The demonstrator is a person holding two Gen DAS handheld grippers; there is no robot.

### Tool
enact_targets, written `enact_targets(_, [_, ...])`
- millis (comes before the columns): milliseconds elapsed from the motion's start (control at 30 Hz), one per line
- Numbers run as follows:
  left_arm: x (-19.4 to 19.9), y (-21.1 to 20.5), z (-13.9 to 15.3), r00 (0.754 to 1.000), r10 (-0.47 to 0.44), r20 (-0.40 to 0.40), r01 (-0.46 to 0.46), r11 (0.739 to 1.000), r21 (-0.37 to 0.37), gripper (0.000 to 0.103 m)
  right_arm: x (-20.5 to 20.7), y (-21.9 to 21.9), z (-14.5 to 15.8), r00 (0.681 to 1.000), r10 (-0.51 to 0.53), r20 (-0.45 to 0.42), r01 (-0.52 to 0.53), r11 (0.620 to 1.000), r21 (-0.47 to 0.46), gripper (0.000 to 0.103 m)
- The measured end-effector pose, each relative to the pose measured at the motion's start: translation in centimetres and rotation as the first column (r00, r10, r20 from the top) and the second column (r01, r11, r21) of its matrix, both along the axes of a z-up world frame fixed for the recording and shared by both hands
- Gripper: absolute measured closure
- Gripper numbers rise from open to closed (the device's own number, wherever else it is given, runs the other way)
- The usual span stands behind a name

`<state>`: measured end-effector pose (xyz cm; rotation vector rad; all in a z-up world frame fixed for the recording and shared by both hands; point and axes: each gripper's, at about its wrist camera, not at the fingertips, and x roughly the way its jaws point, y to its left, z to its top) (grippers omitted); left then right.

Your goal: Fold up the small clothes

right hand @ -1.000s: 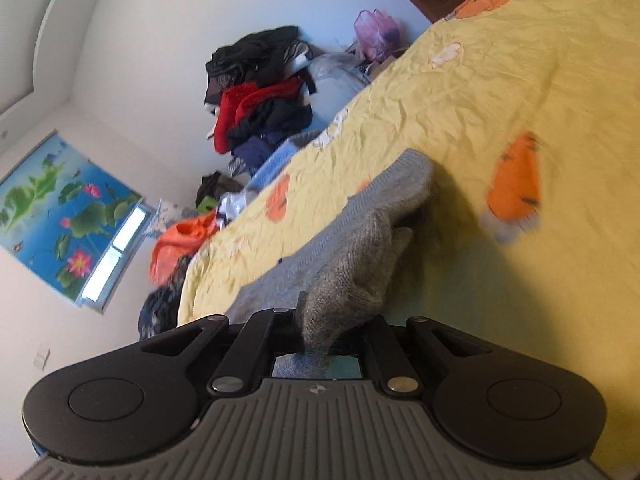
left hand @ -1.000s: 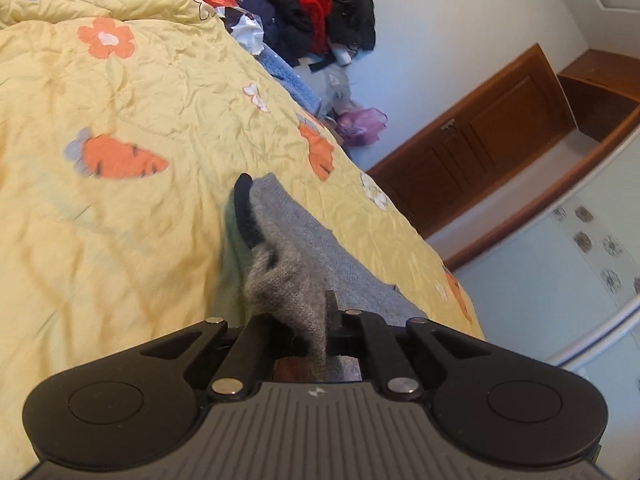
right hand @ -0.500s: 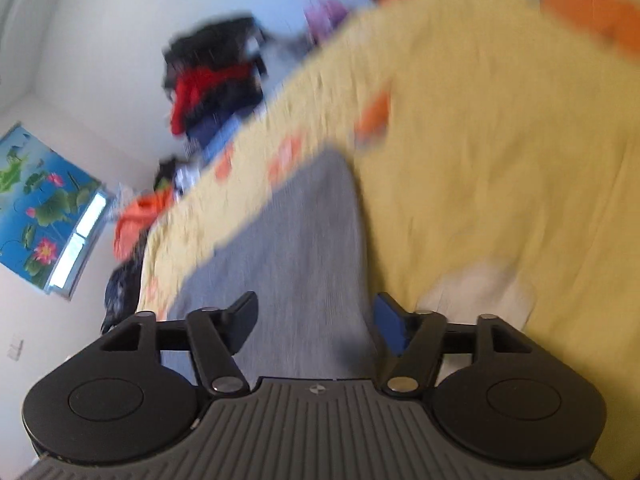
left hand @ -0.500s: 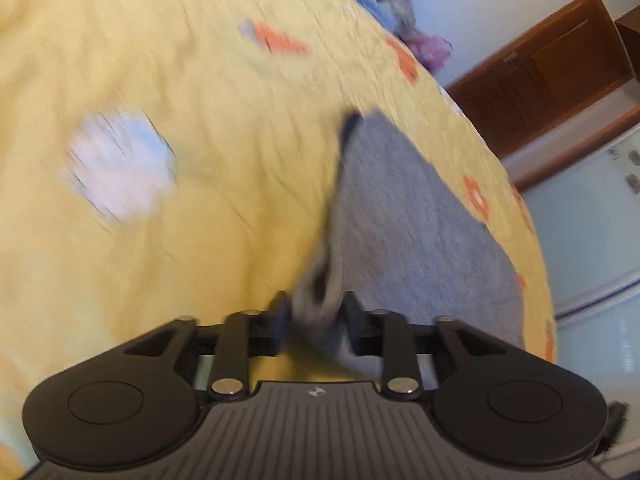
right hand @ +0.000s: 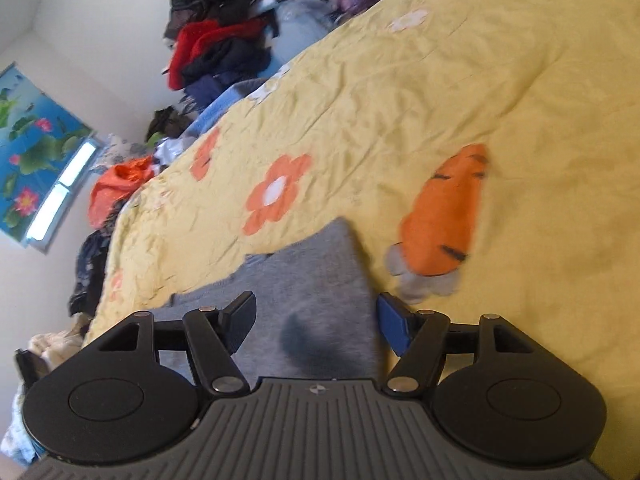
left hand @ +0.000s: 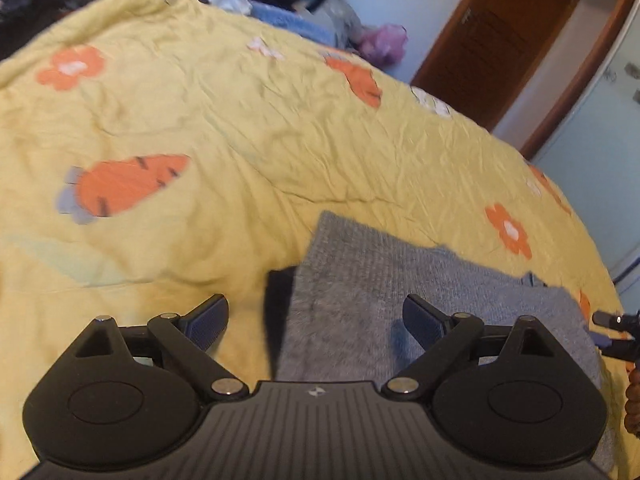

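I see the grey knit garment (left hand: 400, 300) lying flat and folded on my yellow bedspread (left hand: 240, 120), corners fairly square.

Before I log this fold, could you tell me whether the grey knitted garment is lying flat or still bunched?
Lying flat: the grey knitted garment rests smooth on the yellow quilt, its edges straight, between both open tools.
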<state>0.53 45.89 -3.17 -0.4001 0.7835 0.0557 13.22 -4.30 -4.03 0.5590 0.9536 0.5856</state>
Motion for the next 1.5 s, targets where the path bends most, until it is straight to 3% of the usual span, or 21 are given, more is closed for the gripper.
enact_targets(67, [1.2, -0.6, 0.0, 0.999, -0.038, 0.007, 0.038, 0.999, 0.033, 0.008, -0.2, 1.3, -0.1, 0.999, 0.049, 0.012, -0.048, 0.999, -0.017, 0.039])
enact_targets(100, [1.6, -0.9, 0.1, 0.999, -0.050, 0.011, 0.050, 0.998, 0.042, 0.009, -0.2, 1.8, -0.1, 0.998, 0.063, 0.028, -0.062, 0.997, -0.044, 0.055])
enact_targets(133, [2.0, -1.2, 0.2, 0.998, -0.064, 0.017, 0.063, 0.997, 0.041, 0.023, -0.2, 2.3, -0.2, 0.996, 0.083, 0.037, -0.081, 0.994, -0.067, 0.082])
enact_targets(167, [2.3, -1.5, 0.1, 0.996, -0.084, 0.021, 0.083, 0.995, 0.051, 0.038, -0.2, 2.6, -0.3, 0.994, 0.099, 0.038, -0.096, 0.993, -0.075, 0.082])
enact_targets(200, [2.6, -1.9, 0.3, 0.995, -0.101, 0.014, 0.100, 0.991, 0.088, 0.081, -0.2, 2.6, -0.2, 0.993, 0.102, 0.058, -0.097, 0.992, -0.078, 0.083])
enact_targets(233, [2.8, -2.1, 0.3, 0.995, -0.101, 0.001, 0.101, 0.989, 0.110, 0.088, -0.3, 2.6, 0.3, 0.991, 0.104, 0.087, -0.097, 0.992, -0.080, 0.083])
enact_targets(333, [2.1, -1.8, 0.9, 0.998, -0.043, 0.044, 0.035, 0.985, 0.167, 0.090, -0.4, 1.6, 1.2, 0.987, 0.068, 0.147, -0.062, 0.997, -0.048, 0.085])
enact_targets(400, [2.1, -1.0, 0.1, 0.999, -0.024, 0.025, 0.019, 0.982, 0.186, 0.090, 0.6, 1.7, -0.6, 0.994, 0.063, 0.086, -0.056, 0.995, -0.081, 0.085])
enact_targets(500, [2.0, -1.2, 0.0, 0.999, -0.010, 0.036, 0.003, 0.982, 0.186, 0.089, 0.6, 2.0, -0.9, 0.996, 0.049, 0.077, -0.045, 0.997, -0.059, 0.078])
enact_targets(600, [1.8, -2.0, 1.2, 0.999, -0.028, 0.039, 0.017, 0.964, 0.264, 0.084, 0.4, 1.5, 0.0, 0.997, 0.020, 0.074, -0.014, 0.997, -0.073, 0.062])
enact_targets(667, [0.8, -2.6, 3.1, 0.996, -0.013, 0.090, -0.020, 0.937, 0.349, 0.083, -0.6, 0.7, 1.8, 0.988, -0.039, 0.152, 0.055, 0.993, -0.107, 0.059])
enact_targets(700, [0.0, -3.2, 4.4, 0.991, 0.006, 0.133, -0.061, 0.912, 0.406, 0.075, -1.3, 0.6, 3.1, 0.974, -0.059, 0.220, 0.090, 0.987, -0.131, 0.059])
enact_targets(733, [-0.7, -3.9, 5.5, 0.983, 0.013, 0.182, -0.094, 0.892, 0.442, 0.054, -2.2, 1.0, 4.3, 0.955, -0.068, 0.289, 0.117, 0.981, -0.154, 0.059])
enact_targets(800, [-1.5, -5.8, 7.0, 0.963, -0.019, 0.268, -0.106, 0.891, 0.442, 0.011, -3.4, 2.7, 5.9, 0.929, -0.053, 0.367, 0.121, 0.979, -0.165, 0.058])
enact_targets(833, [-1.5, -7.0, 7.2, 0.952, -0.049, 0.301, -0.092, 0.895, 0.436, 0.006, -3.7, 4.2, 6.1, 0.926, -0.026, 0.377, 0.101, 0.979, -0.180, 0.054])
enact_targets(933, [0.8, -10.9, 5.5, 0.962, -0.119, 0.245, -0.005, 0.891, 0.454, 0.006, -3.9, 9.3, 4.4, 0.920, 0.077, 0.383, 0.050, 0.949, -0.310, 0.051])
enact_targets(1067, [4.2, -12.0, 0.4, 0.996, -0.068, 0.064, 0.033, 0.897, 0.440, 0.007, -3.5, 12.8, 0.3, 0.914, 0.129, 0.385, 0.105, 0.841, -0.531, 0.051])
enact_targets(1200, [4.3, -9.1, -1.1, 0.999, -0.015, 0.032, 0.001, 0.924, 0.383, 0.006, -3.3, 11.1, -0.6, 0.908, 0.103, 0.407, 0.132, 0.850, -0.510, 0.047])
enact_targets(1233, [4.5, -8.6, -1.3, 0.999, -0.020, 0.032, 0.005, 0.910, 0.414, 0.004, -3.3, 11.2, -0.6, 0.907, 0.104, 0.408, 0.134, 0.846, -0.515, 0.046])
enact_targets(1300, [4.7, -6.7, -1.6, 0.999, -0.001, 0.032, -0.011, 0.937, 0.350, 0.003, -3.5, 12.1, -0.6, 0.899, 0.129, 0.418, 0.143, 0.815, -0.561, 0.043])
enact_targets(1500, [3.0, -8.4, -0.1, 0.994, 0.093, 0.060, -0.111, 0.876, 0.469, 0.005, -5.9, 10.8, 1.7, 0.907, 0.037, 0.419, 0.186, 0.858, -0.479, 0.039])
